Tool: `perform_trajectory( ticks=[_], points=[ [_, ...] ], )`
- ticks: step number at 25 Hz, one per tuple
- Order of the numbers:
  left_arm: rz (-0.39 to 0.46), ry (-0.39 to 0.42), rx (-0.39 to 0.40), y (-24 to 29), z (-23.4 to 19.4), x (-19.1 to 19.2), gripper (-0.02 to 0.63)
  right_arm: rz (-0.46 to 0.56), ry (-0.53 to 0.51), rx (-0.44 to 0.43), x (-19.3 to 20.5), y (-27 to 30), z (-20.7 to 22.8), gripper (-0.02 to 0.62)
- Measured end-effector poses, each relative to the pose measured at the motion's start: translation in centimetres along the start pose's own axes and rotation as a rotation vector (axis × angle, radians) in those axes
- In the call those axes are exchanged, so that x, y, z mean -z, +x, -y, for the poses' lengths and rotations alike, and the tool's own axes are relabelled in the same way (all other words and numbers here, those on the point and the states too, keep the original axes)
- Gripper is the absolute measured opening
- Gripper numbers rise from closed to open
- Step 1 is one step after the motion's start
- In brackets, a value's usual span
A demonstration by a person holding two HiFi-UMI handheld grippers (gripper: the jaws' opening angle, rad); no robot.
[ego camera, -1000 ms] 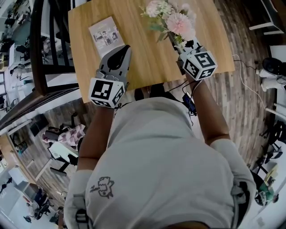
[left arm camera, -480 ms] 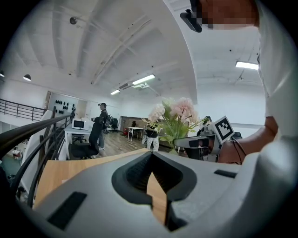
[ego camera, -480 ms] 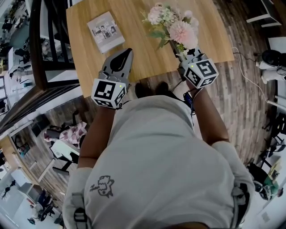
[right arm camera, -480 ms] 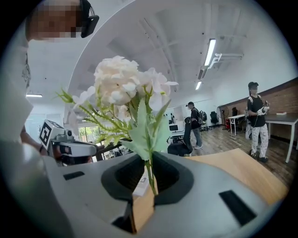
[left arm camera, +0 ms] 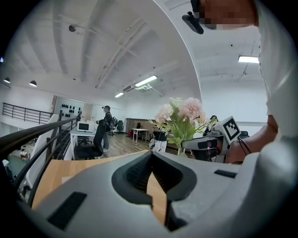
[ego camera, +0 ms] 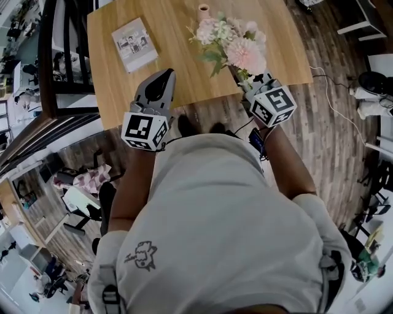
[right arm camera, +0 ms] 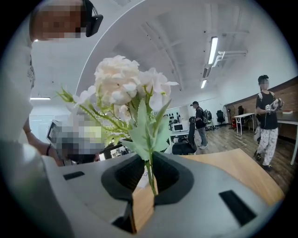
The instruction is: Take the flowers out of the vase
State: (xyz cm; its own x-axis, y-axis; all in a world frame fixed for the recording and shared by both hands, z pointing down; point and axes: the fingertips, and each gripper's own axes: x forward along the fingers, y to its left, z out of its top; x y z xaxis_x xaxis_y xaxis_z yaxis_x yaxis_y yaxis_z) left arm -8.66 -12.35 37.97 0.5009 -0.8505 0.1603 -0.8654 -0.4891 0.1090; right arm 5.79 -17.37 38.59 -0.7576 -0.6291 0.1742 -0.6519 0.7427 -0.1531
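Note:
In the head view a bunch of pink and white flowers hangs over the near part of the wooden table, clear of the small pink vase at the far side. My right gripper is shut on the stems. The right gripper view shows a green stem pinched between the jaws under the white blooms. My left gripper is shut and holds nothing, level over the table's near edge. The left gripper view shows the flowers to its right.
A book lies on the table's left part. A dark railing runs along the left. Wooden floor shows right of the table, with cables on it. People and desks stand far off in the gripper views.
The right gripper has drawn back toward me with the flowers, and the vase now shows beyond them. The left gripper has drawn back a little too.

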Motion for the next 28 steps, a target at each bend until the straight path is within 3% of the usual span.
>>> perform_trajectory(
  ticks=[15,28],
  points=[
    [-0.019,-0.021,-0.097,-2.5,9.9,2.1,0.005,-0.032,0.015,-0.141,3.2,-8.8,-0.7,0.057],
    [0.0,0.034,0.023,-9.0,13.6,1.7,0.005,0.04,0.005,-0.089,2.7,-14.1,-7.9,0.057]
  ],
)
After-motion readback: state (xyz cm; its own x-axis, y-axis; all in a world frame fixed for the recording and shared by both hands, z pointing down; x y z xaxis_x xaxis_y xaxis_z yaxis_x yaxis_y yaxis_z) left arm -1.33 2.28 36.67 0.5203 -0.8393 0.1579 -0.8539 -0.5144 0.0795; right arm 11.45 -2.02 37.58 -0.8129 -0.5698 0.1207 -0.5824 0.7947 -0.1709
